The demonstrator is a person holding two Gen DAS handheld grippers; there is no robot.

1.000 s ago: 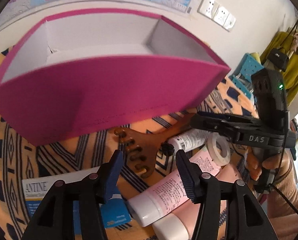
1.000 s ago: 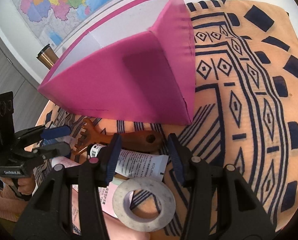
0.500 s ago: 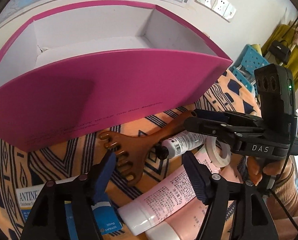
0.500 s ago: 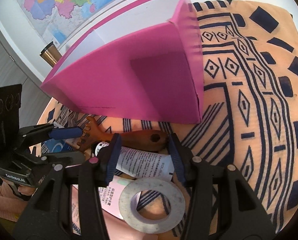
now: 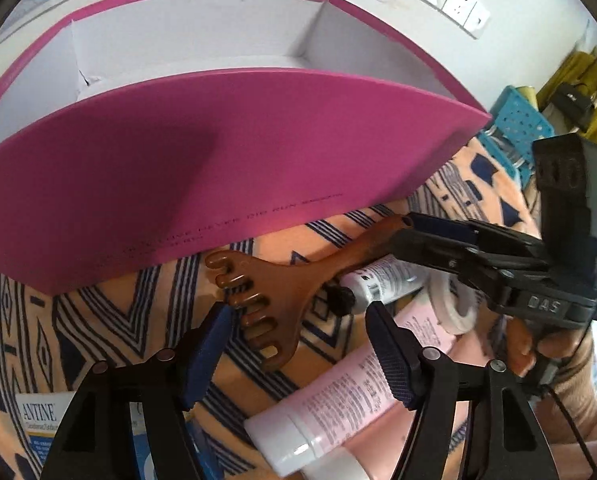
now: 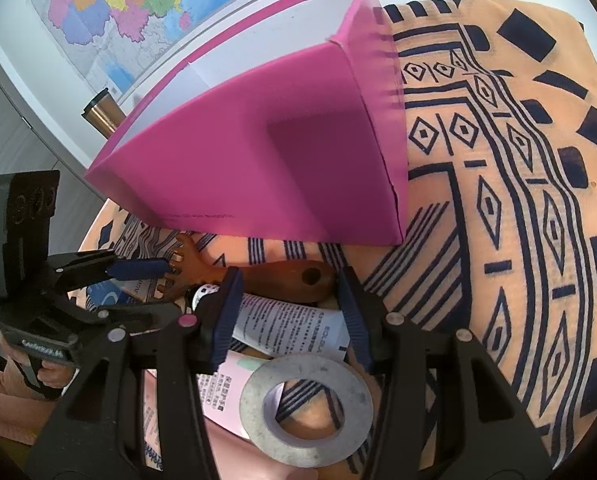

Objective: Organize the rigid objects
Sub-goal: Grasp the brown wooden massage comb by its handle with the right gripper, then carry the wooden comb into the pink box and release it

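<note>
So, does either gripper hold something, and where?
Left gripper: nothing held; jaws closing, comb head between them untouched. Right gripper straddles white tube; a grip cannot be told.

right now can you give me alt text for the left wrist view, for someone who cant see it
The left gripper, jaws closing with nothing gripped, hovers over a brown wooden comb on an orange patterned cloth, in front of an empty pink box. Pink tubes lie beside the comb; the right gripper reaches in at its handle end.

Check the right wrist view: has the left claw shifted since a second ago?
Yes. The left claw has advanced right along the cloth, and its upper finger now reaches the teeth of the brown comb below the pink box.
</note>
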